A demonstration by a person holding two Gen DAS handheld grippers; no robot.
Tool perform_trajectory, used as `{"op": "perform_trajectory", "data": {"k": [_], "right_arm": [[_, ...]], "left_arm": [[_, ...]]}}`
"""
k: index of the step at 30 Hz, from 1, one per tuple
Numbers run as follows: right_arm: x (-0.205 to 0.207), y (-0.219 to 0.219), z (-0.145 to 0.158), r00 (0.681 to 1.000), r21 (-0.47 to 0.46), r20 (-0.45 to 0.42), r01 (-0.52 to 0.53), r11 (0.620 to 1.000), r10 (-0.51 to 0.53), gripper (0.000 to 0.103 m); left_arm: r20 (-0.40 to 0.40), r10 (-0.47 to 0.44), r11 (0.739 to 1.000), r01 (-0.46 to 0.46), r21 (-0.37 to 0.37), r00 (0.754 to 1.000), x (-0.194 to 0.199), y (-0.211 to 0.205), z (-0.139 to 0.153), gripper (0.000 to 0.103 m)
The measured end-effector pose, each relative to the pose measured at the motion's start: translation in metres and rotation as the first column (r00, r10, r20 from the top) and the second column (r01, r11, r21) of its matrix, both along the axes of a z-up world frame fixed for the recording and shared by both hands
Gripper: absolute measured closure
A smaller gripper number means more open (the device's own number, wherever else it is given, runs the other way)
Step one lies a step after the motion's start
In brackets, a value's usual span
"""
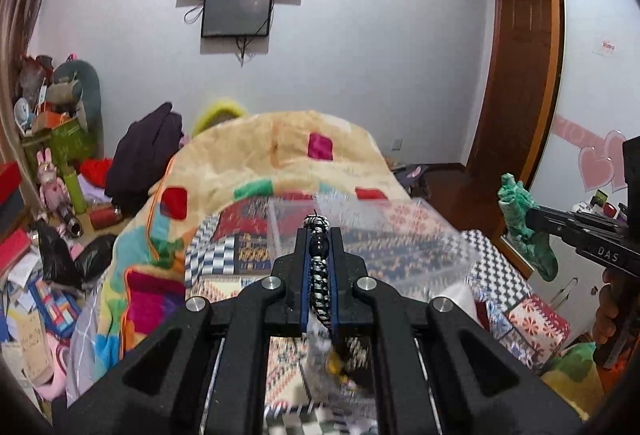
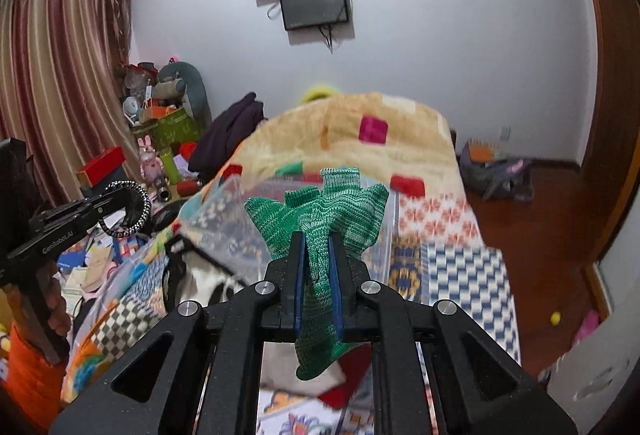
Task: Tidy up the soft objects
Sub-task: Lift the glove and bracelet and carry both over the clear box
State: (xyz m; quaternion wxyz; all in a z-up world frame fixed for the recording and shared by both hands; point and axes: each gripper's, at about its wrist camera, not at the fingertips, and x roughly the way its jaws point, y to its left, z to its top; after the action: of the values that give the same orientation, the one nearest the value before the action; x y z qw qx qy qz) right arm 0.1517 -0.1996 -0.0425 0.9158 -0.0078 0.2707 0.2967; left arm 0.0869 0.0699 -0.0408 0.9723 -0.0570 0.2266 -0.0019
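Left gripper fingers closed on a black-and-white braided ring; it runs edge-on between the blue pads, top poking past the fingertips, lower end hanging behind them. Right gripper clamped on a green knit glove: glove fingers fan out above the tips, cuff hangs below the pads. Both held in the air above the bed, just short of a clear bin on the quilt. Bin contents are blurred, can't tell. Blanket heaped beyond the bin.
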Motion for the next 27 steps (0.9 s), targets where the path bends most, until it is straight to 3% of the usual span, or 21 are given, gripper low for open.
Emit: {"op": "perform_trajectory", "data": {"k": [6, 12, 27], "right_arm": [[0.025, 0.014, 0.006, 1.0, 0.014, 0.025, -0.009, 1.0, 0.009, 0.093], [0.042, 0.026, 0.0, 1.0, 0.007, 0.018, -0.015, 1.0, 0.015, 0.093], [0.096, 0.054, -0.067, 0.981, -0.084, -0.185, -0.073, 0.994, 0.057, 0.093]], "left_arm": [[0.003, -0.023, 1.0, 0.023, 0.01, 1.0, 0.033, -0.002, 0.011, 0.096], [-0.048, -0.038, 0.999, 0.039, 0.006, 0.998, 0.071, -0.002, -0.001, 0.096], [-0.272, -0.078, 0.992, 0.103, 0.078, 0.959, 0.142, -0.015, -0.071, 0.096]]}}
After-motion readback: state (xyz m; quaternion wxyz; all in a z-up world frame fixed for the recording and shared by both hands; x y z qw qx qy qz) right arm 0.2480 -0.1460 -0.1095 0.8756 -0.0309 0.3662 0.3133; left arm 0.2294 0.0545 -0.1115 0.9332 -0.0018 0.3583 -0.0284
